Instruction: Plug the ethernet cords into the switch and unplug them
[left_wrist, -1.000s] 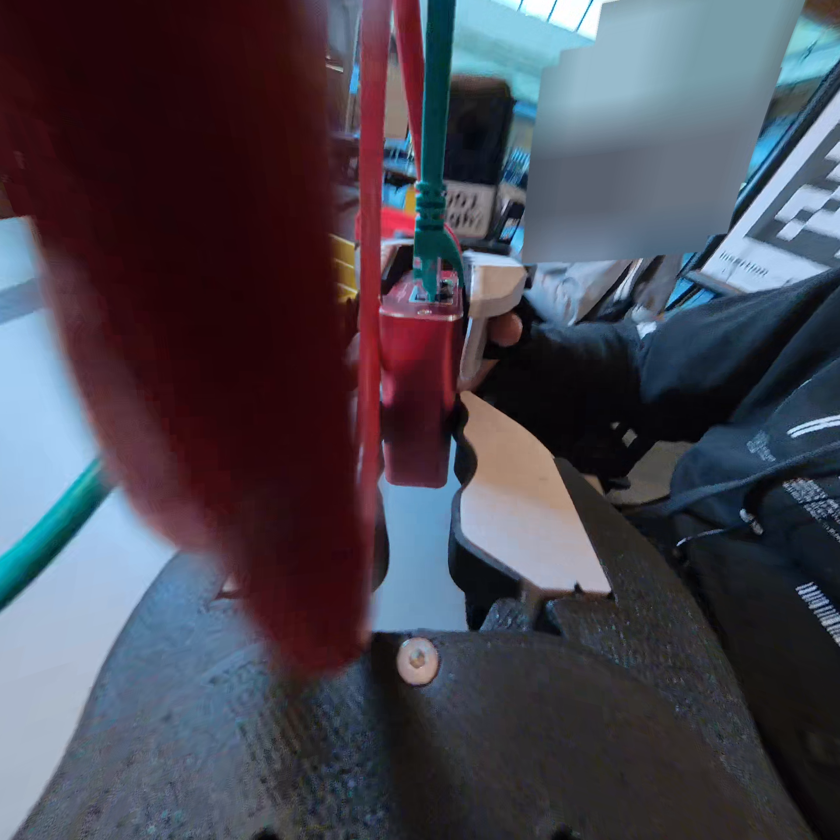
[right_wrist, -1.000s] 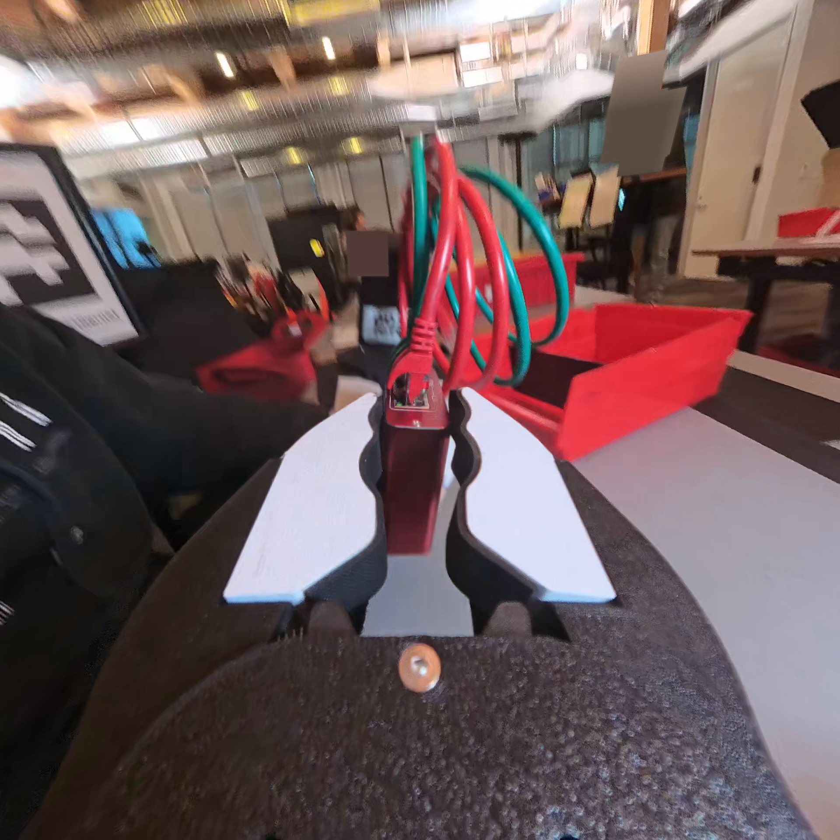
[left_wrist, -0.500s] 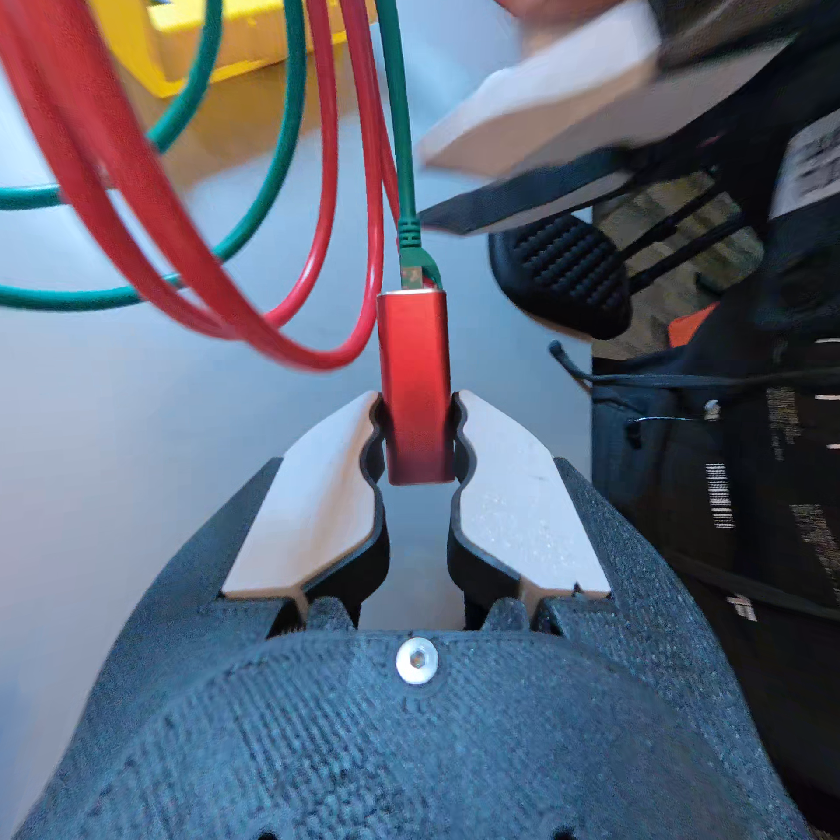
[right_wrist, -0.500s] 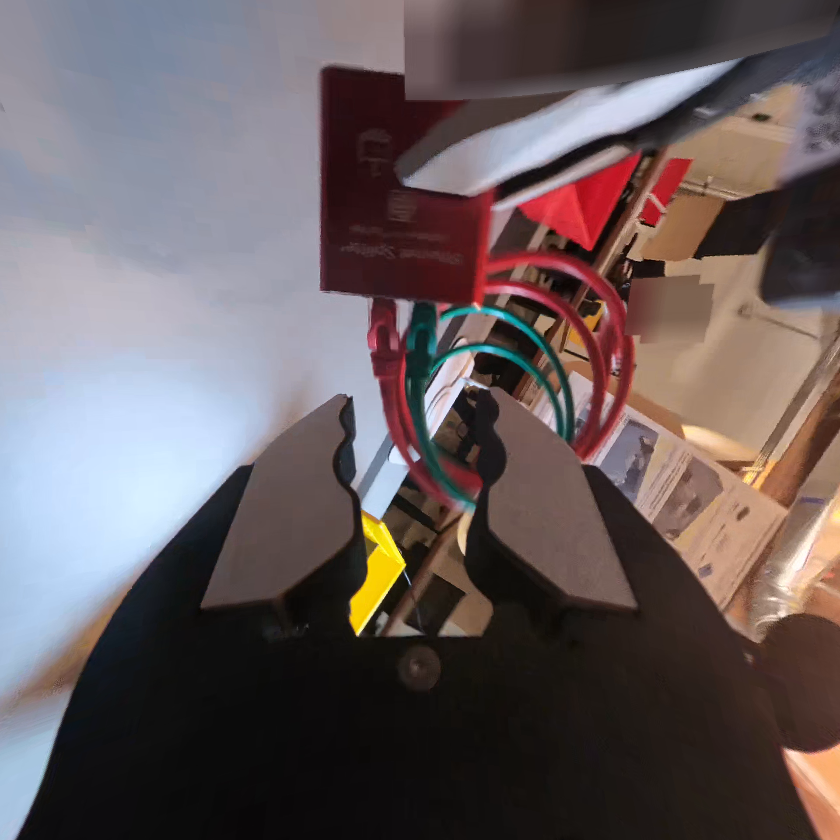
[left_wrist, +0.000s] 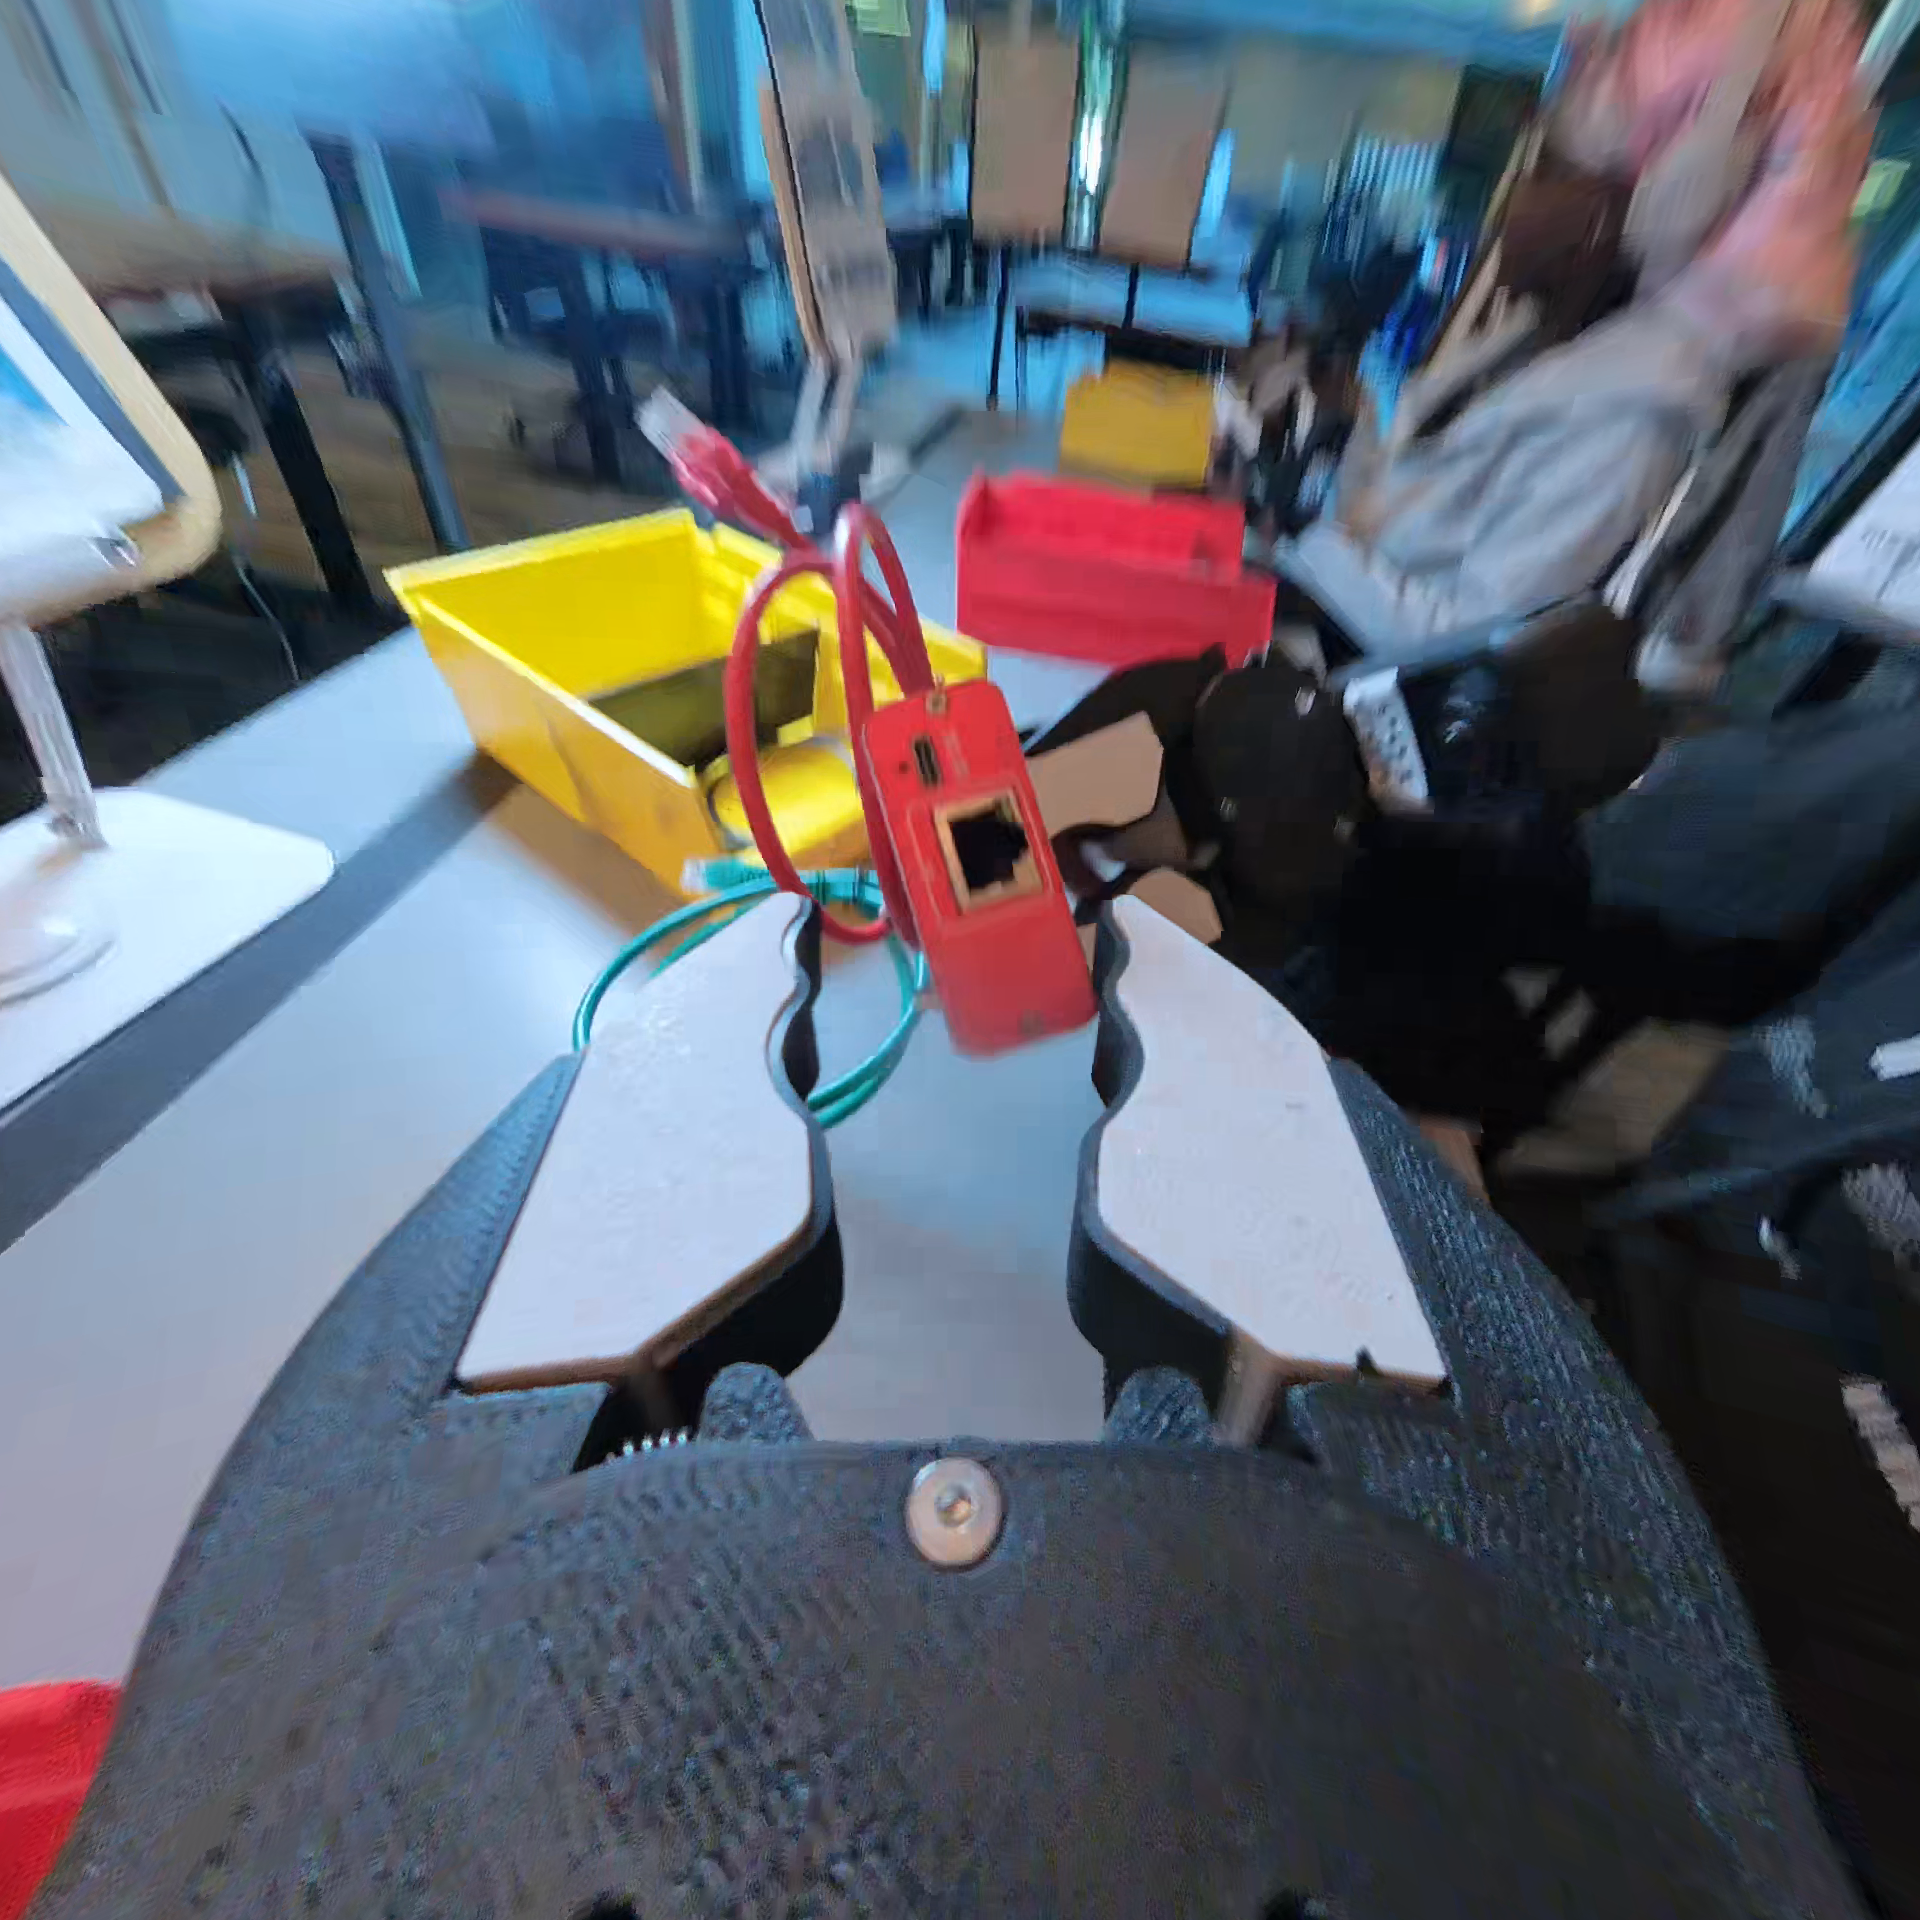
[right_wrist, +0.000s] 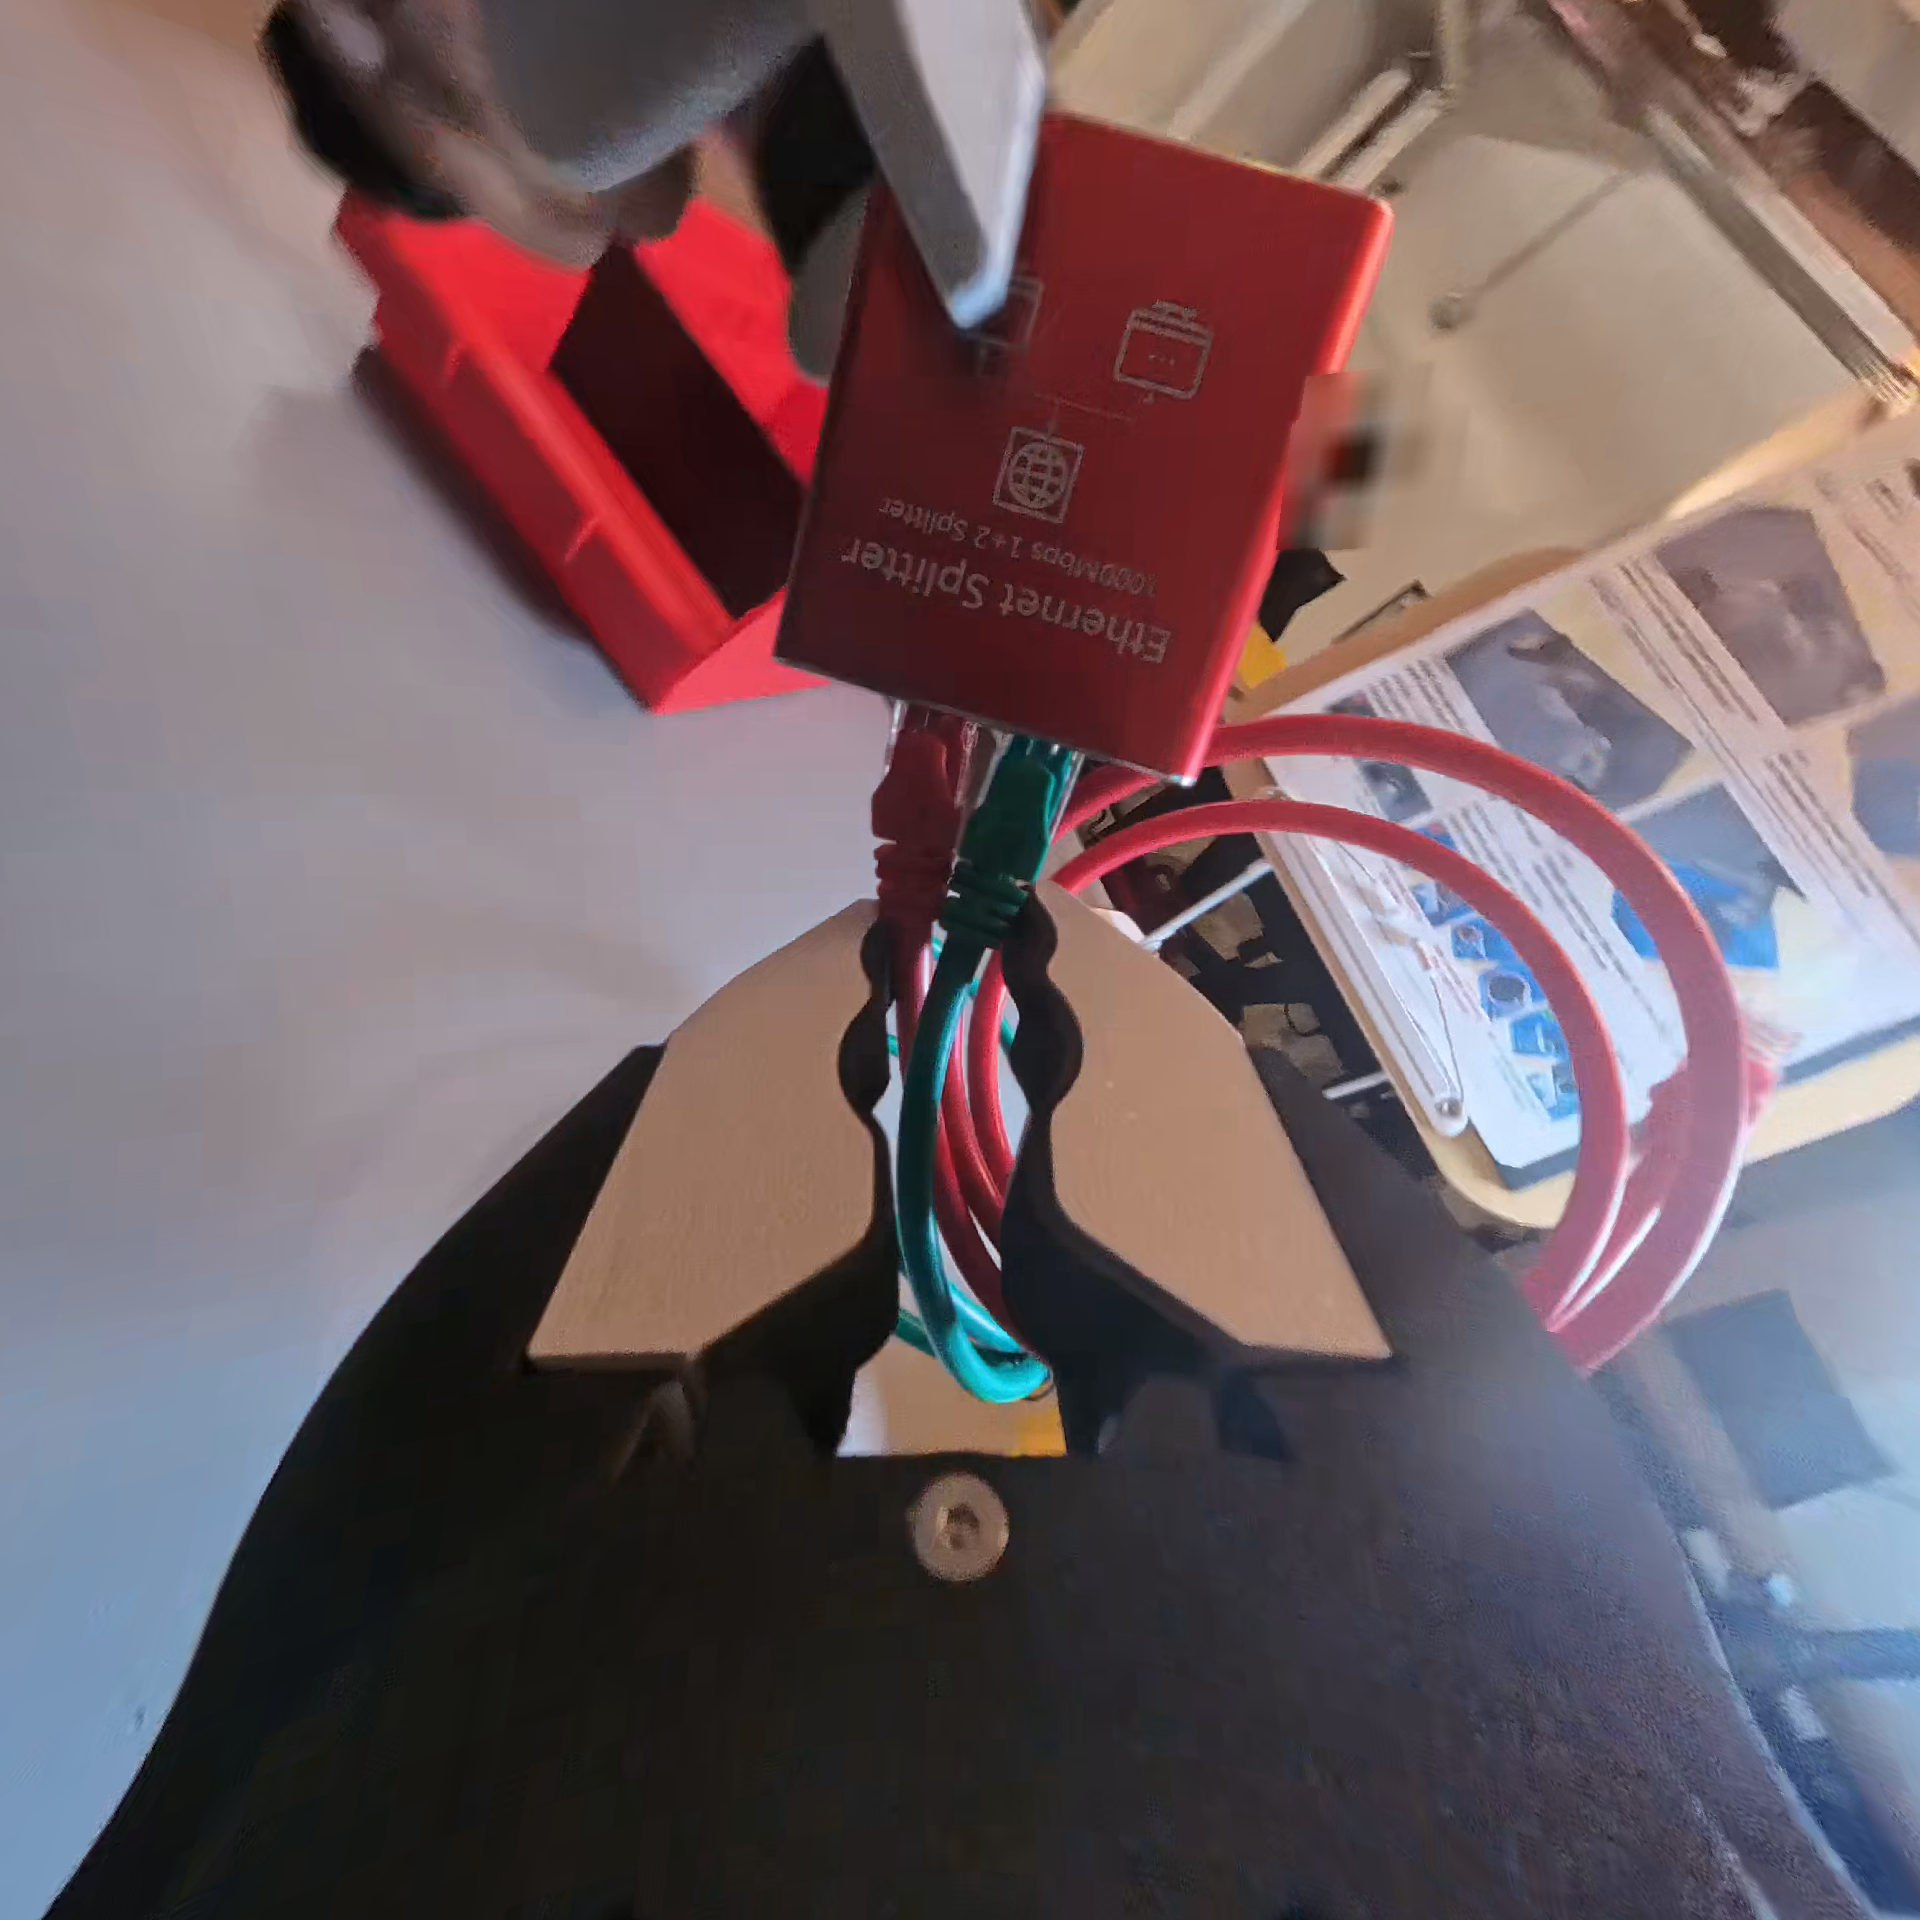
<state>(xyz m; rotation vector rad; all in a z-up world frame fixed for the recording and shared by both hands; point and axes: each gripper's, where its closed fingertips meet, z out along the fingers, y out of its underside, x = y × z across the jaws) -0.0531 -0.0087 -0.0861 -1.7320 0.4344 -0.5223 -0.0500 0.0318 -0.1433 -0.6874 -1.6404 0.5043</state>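
Left wrist view: left claw (left_wrist: 956, 909) is open, jaws wide apart, gripping nothing. Switch (left_wrist: 977, 873), a small red box, hangs tilted in the air right at the fingertips, lower end close against the right-hand finger; can't tell if it touches. One empty port faces the camera. Red cord (left_wrist: 743, 727) loops up from the far end of the switch, its free plug sticking up above the yellow bin (left_wrist: 540, 644). Green cord (left_wrist: 623, 966) lies coiled on the grey table (left_wrist: 312, 1091) under the fingers, one plug loose just in front of the yellow bin. A finger (left_wrist: 1101, 769) of the right claw shows just behind the switch, with a black sleeve (left_wrist: 1455, 883) behind it. Red bin (left_wrist: 1101, 582) sits further back on the table. Background is blurred.

Right wrist view: right claw (right_wrist: 951, 909) is closed on both cords just below their plugs, jaws narrow and the fingertips pressing the strain reliefs. Switch (right_wrist: 1060, 468) sits right above the fingertips, printed face to the camera. Red cord (right_wrist: 914, 821) and green cord (right_wrist: 997, 831) are both plugged into its near edge, side by side, red on the left. Both run down between the fingers; the red one loops out wide to the right. A pale finger (right_wrist: 935, 156) of the left claw overlaps the top of the switch. Red bin (right_wrist: 540, 416) is on the table (right_wrist: 312, 831) behind; a picture board (right_wrist: 1558, 883) is at right.
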